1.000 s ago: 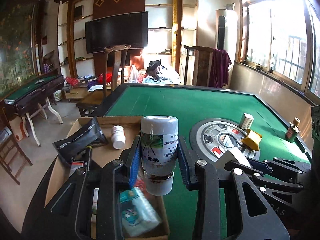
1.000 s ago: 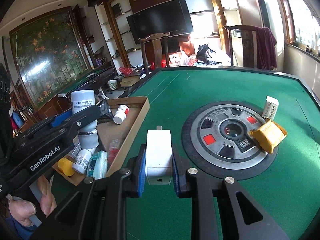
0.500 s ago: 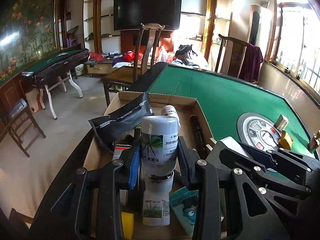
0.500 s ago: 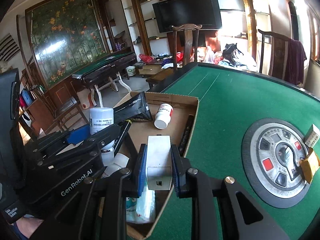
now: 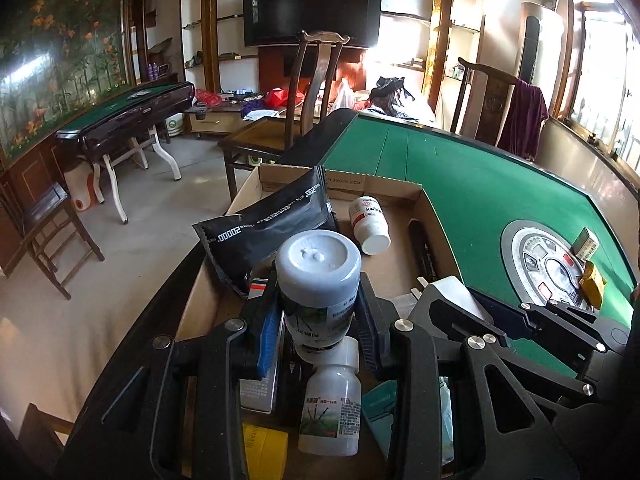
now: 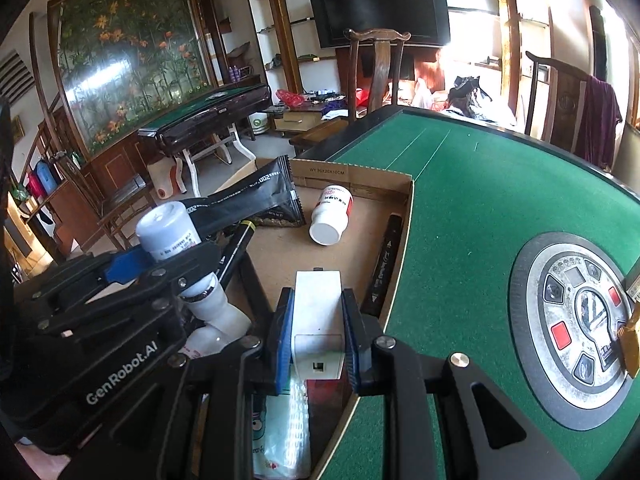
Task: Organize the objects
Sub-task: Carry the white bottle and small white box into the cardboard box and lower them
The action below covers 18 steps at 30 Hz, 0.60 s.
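My left gripper (image 5: 318, 320) is shut on a white bottle with a green label (image 5: 318, 280), held upside down over the cardboard box (image 5: 430, 204). It also shows in the right wrist view (image 6: 170, 232). My right gripper (image 6: 318, 328) is shut on a white rectangular box (image 6: 318, 300), held over the near right part of the cardboard box (image 6: 402, 216). Inside lie a black pouch (image 5: 272, 224), a small white pill bottle (image 5: 370, 224), a black marker (image 6: 384, 260), another white bottle (image 5: 330, 416) and a plastic packet (image 6: 280, 432).
The cardboard box sits at the left edge of the green felt table (image 6: 500, 184). A round metal centre panel (image 6: 580, 320) holds a yellow packet (image 5: 592, 284) and a small white carton (image 5: 586, 242). Wooden chairs (image 5: 316, 88) stand behind the table.
Both grippers have moved left and lower over the cardboard box, each still holding its object. The left one has tilted, so the bottle's base now faces the camera.
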Each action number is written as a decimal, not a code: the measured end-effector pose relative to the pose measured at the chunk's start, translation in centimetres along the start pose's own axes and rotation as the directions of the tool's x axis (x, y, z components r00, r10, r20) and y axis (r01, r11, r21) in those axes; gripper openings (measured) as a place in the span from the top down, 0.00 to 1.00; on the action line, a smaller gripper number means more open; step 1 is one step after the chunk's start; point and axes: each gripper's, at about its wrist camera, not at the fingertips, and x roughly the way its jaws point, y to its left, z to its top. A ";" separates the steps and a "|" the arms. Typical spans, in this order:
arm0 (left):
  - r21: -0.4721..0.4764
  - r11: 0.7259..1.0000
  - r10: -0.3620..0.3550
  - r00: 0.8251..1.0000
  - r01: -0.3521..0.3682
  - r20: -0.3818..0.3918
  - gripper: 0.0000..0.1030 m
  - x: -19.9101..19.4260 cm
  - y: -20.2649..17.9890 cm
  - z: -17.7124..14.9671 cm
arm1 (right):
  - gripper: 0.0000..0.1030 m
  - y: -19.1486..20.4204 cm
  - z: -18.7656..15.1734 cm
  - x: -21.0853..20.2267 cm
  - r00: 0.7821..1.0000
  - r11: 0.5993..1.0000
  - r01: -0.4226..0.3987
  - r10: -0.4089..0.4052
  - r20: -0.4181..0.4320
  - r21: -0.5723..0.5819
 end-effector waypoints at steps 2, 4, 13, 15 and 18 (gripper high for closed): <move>0.001 1.000 0.003 1.000 -0.003 0.001 0.67 0.0 0.0 0.0 | 0.79 0.1 -0.1 0.3 1.000 1.000 0.005 -0.005 -0.005 -0.004; 0.000 1.000 0.004 1.000 -0.004 0.002 0.67 0.0 0.1 0.0 | 0.79 0.2 -0.1 0.4 1.000 1.000 0.010 -0.010 -0.001 -0.011; -0.005 1.000 0.009 1.000 -0.009 0.005 0.67 -0.1 0.2 0.0 | 0.79 0.5 -0.3 0.3 1.000 1.000 0.018 -0.018 0.009 -0.026; -0.005 1.000 0.008 1.000 -0.008 0.005 0.67 -0.1 0.2 0.0 | 0.79 0.5 -0.2 0.4 1.000 1.000 0.017 -0.016 0.009 -0.024; -0.005 1.000 0.010 1.000 -0.010 0.005 0.67 0.0 0.3 0.0 | 0.79 0.5 -0.3 0.3 1.000 1.000 0.012 -0.012 0.011 -0.018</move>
